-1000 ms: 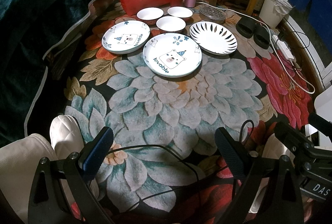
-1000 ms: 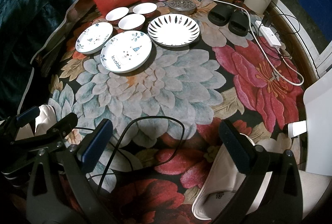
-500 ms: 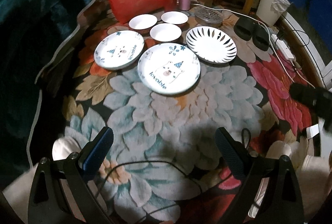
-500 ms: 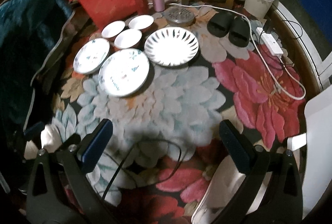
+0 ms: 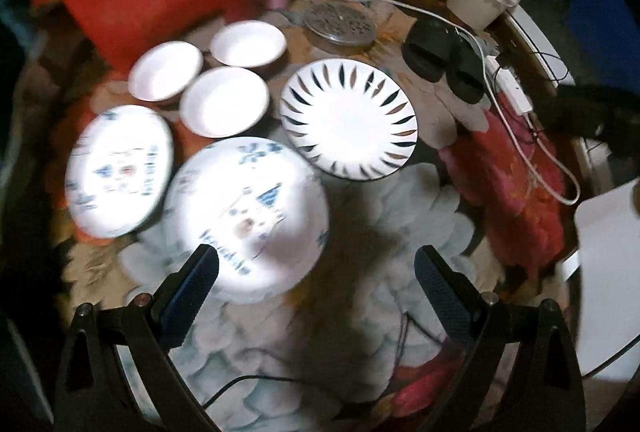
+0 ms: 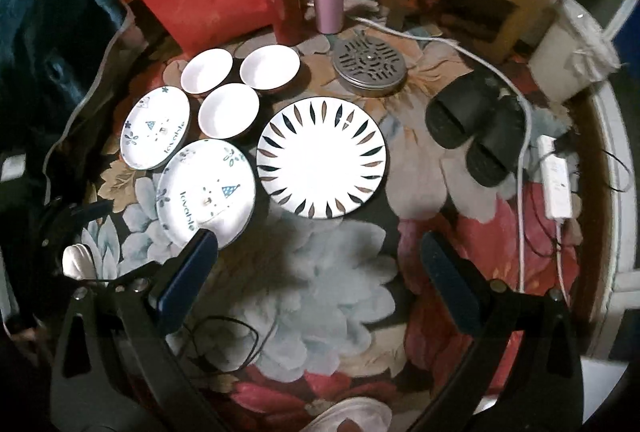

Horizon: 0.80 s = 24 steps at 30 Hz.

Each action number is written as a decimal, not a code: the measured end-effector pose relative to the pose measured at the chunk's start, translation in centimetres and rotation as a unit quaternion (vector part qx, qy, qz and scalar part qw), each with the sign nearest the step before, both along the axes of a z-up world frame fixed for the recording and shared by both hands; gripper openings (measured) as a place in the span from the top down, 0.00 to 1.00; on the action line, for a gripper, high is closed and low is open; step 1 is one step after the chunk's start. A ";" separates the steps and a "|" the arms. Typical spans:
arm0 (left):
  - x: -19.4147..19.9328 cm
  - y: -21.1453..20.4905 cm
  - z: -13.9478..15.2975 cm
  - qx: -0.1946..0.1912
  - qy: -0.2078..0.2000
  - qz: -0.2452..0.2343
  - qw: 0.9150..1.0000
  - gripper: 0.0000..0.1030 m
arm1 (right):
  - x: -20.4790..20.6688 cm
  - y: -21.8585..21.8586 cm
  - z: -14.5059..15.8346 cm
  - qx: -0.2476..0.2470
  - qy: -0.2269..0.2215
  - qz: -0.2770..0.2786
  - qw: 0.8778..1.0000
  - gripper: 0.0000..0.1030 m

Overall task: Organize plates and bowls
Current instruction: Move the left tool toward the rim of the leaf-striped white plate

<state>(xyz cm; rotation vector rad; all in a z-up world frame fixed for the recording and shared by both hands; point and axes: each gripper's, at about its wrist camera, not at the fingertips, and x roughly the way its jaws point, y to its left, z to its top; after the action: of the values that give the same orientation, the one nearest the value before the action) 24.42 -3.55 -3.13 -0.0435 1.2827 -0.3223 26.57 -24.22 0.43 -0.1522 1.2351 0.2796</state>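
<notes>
Both tongs are moving in closer to the dishes: left tongs (image 5: 316, 268) and right tongs (image 6: 318, 254) are wide apart, nearing the bear plate (image 6: 206, 191), nothing picked up yet.

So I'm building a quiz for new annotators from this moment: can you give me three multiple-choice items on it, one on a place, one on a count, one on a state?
1. Where does the leaf-patterned plate lie relative to the two bear plates?
A. to their right
B. to their left
C. stacked on them

2. How many small white bowls are set out?
A. two
B. three
C. five

3. How are the left gripper and right gripper?
A. both open, empty
B. both shut on plates
C. one holds a bowl

Answers: 1 A, it lies right of both in the right wrist view. 2 B, three bowls cluster behind the plates. 3 A, fingers spread wide with nothing between.
</notes>
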 end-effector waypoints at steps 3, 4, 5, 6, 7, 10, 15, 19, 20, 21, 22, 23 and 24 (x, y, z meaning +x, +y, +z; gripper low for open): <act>2.2 -0.7 -1.4 -0.023 -0.009 -0.005 1.000 0.05 | 2.7 -1.1 -3.1 0.012 0.027 -0.018 0.999 0.20; 2.7 -0.9 -1.7 -0.030 -0.012 -0.007 0.999 0.06 | 3.6 -1.6 -4.1 0.020 0.031 -0.025 0.999 0.24; 3.3 -1.1 -2.1 -0.039 -0.014 -0.011 0.999 0.09 | 4.1 -2.0 -4.8 0.028 0.033 -0.033 0.999 0.24; 3.9 -1.4 -2.7 -0.049 -0.016 -0.015 0.999 0.12 | 4.6 -2.5 -5.5 0.037 0.036 -0.042 0.998 0.24; 4.5 -1.7 -3.2 -0.056 -0.016 -0.017 0.998 0.16 | 5.0 -3.1 -6.6 0.048 0.040 -0.053 0.997 0.25; 6.2 -2.3 -4.8 -0.077 -0.019 -0.025 0.997 0.32 | 6.0 -4.4 -8.5 0.066 0.046 -0.073 0.994 0.29; 8.6 -2.5 -7.2 -0.074 -0.034 -0.022 0.996 0.53 | 7.8 -6.7 -10.9 0.103 0.041 -0.104 0.988 0.29; 10.2 -2.4 -9.4 -0.054 -0.034 -0.009 0.998 0.55 | 8.7 -7.6 -12.6 0.110 0.039 -0.102 0.988 0.29; 10.6 -2.4 -10.1 -0.048 -0.030 -0.004 0.998 0.55 | 8.9 -7.7 -12.9 0.110 0.042 -0.099 0.988 0.29; 10.9 -2.3 -10.5 -0.042 -0.027 -0.001 0.999 0.55 | 9.0 -7.8 -13.2 0.108 0.043 -0.096 0.989 0.29; 11.2 -2.4 -11.1 -0.034 -0.027 0.005 0.999 0.55 | 9.1 -7.8 -13.5 0.106 0.045 -0.092 0.989 0.29; 11.4 -2.4 -11.4 -0.029 -0.028 0.010 0.999 0.55 | 9.2 -7.9 -13.8 0.105 0.045 -0.089 0.989 0.29; 11.7 -2.4 -11.9 -0.024 -0.027 0.016 0.999 0.55 | 9.3 -8.0 -14.0 0.105 0.045 -0.087 0.990 0.29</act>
<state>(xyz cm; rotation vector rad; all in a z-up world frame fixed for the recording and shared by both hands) 36.13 -5.95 -14.98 -0.0951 1.2195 -0.3258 35.90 -32.22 -13.56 0.1509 1.2907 0.2648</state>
